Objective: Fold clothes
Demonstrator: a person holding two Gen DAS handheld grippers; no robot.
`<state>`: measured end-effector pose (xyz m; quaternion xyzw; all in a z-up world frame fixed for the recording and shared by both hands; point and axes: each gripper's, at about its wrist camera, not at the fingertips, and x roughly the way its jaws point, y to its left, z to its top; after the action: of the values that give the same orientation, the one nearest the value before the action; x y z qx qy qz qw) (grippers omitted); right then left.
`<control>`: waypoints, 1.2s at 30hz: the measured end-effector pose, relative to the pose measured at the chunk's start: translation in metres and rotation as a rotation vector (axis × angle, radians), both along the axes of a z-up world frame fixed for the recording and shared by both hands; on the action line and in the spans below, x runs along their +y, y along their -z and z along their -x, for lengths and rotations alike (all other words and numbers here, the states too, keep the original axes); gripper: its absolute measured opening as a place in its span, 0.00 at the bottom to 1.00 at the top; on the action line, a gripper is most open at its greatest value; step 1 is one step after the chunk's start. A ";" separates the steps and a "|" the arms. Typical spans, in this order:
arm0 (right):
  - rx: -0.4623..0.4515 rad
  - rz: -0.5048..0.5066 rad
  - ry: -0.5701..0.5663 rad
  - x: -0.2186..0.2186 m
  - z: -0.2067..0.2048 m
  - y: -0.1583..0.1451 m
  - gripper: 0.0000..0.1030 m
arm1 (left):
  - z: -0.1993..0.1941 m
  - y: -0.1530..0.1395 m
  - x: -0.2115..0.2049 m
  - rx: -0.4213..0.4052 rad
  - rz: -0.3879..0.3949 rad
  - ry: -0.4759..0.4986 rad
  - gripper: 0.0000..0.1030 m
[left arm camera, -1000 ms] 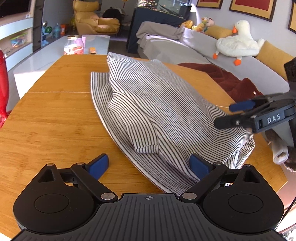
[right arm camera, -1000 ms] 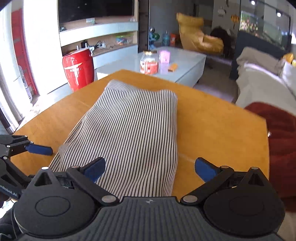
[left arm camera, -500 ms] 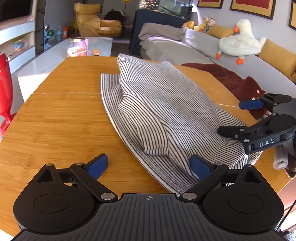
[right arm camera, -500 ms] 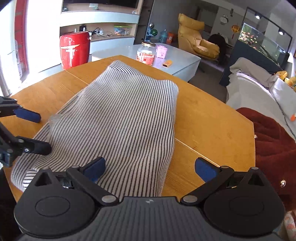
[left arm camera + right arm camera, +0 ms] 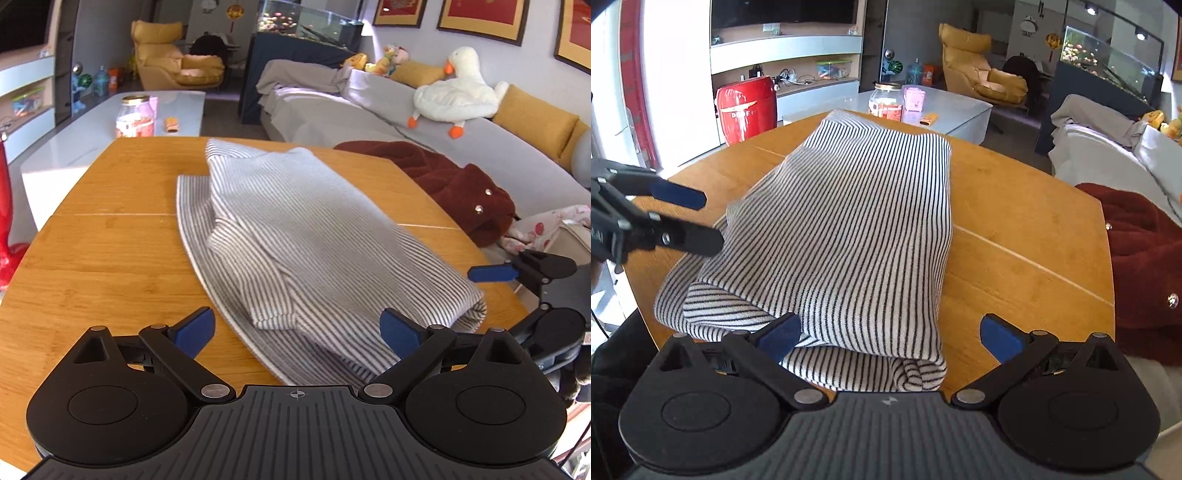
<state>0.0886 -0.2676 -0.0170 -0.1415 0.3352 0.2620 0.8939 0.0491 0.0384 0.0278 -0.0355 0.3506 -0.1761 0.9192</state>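
Note:
A black-and-white striped garment point(image 5: 306, 236) lies folded lengthwise on the round wooden table point(image 5: 110, 251), with one folded layer on top of a wider bottom layer. My left gripper point(image 5: 295, 328) stands open at its near hem, holding nothing. From the other side the striped garment point(image 5: 849, 229) stretches away from my right gripper point(image 5: 888, 336), which is open over the near folded end. Each gripper shows in the other's view: the right gripper point(image 5: 509, 299) at the garment's right corner, the left gripper point(image 5: 690, 218) at its left edge, both with jaws apart.
A dark red fleece garment point(image 5: 461, 192) lies at the table's right edge, against a grey sofa point(image 5: 369, 122) with a plush goose point(image 5: 458, 96). Beyond the table stand a white coffee table with a jar point(image 5: 886, 101) and a red canister point(image 5: 746, 107).
Both grippers have drawn back from the garment toward its near end. The right gripper, earlier above the cloth's right side, now sits lower, off its corner. The garment has settled flatter.

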 end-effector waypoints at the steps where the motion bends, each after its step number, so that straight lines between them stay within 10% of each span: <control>1: -0.024 -0.014 -0.004 -0.003 0.001 -0.009 1.00 | 0.001 0.000 -0.004 -0.001 -0.007 0.013 0.96; 6: -0.112 -0.164 0.042 -0.022 -0.003 -0.049 1.00 | 0.003 0.016 -0.019 -0.008 -0.139 0.013 0.97; 12: -0.080 0.063 0.090 -0.002 -0.011 0.013 1.00 | 0.006 0.019 -0.011 0.004 -0.119 0.005 0.97; 23: -0.084 0.011 0.136 -0.006 -0.003 0.019 1.00 | 0.011 0.005 -0.016 -0.024 -0.045 0.047 0.97; 36: -0.242 0.191 -0.226 0.028 0.042 -0.015 1.00 | 0.017 0.016 0.007 0.011 -0.030 0.001 0.98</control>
<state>0.0467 -0.2398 -0.0021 -0.2927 0.2306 0.3091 0.8750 0.0318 0.0449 0.0122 -0.0224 0.3583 -0.1709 0.9175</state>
